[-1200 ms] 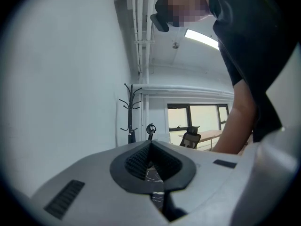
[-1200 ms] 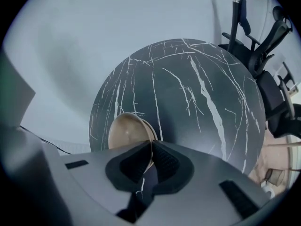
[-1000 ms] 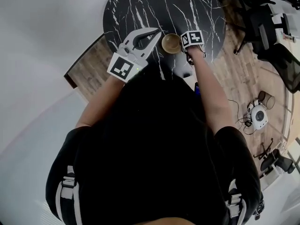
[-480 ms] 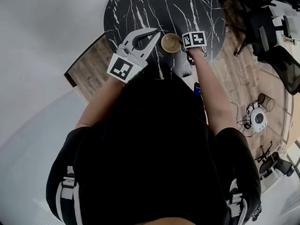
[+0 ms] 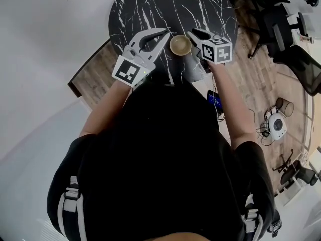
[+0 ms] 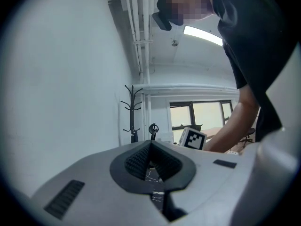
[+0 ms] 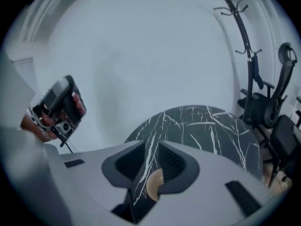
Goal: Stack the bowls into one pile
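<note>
Lifting right hand-held gripper (image 5: 194,33) off bowl (image 5: 180,44) | jaws just opened, nothing between

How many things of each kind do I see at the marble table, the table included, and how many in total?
Tan bowl: 1 seen from above
Claws: 2, left claw and right claw, whose jaws have just been opening, with nothing between them
Table: 1
Total: 4
</note>
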Motion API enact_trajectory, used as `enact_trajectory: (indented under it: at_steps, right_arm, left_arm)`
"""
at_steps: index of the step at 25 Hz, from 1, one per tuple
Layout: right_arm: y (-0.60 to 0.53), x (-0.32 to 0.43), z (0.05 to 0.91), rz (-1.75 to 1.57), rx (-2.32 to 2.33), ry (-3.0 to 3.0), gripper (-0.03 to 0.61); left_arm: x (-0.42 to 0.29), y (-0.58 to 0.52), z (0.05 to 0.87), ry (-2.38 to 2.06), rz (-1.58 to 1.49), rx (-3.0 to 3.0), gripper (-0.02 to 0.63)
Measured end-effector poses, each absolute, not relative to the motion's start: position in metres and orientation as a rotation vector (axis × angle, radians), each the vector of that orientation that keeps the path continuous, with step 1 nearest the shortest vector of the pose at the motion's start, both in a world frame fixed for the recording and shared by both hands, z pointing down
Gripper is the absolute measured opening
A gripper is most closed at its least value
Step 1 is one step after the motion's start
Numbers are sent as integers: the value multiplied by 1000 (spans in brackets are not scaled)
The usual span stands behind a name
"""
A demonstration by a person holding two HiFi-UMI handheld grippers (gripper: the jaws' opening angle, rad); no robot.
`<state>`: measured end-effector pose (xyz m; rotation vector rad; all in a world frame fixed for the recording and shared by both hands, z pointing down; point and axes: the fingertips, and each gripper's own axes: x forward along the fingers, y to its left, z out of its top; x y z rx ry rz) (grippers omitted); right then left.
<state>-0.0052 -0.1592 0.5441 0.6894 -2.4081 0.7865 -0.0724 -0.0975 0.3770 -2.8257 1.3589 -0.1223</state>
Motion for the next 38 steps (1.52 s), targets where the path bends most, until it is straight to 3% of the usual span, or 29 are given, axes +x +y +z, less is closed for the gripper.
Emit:
enact_trajectory:
  at_steps: [7, 14, 21, 38]
  right_arm:
    - [-142, -6, 436, 429, 777, -2724, 86]
    - [-112, 6, 382, 217, 883, -2855, 56]
    - [-101, 21, 381, 176, 926, -2877, 5]
    - [-103, 14, 376, 175, 902, -2896, 3]
  left_arm:
    - [-58, -95, 371, 1302, -120, -2870, 3]
    - [-46, -94, 369, 1252, -108, -2907, 3]
    - [-39, -92, 366, 1210, -87, -2926, 3]
    - [-36, -94, 371, 1193, -109, -2948, 3]
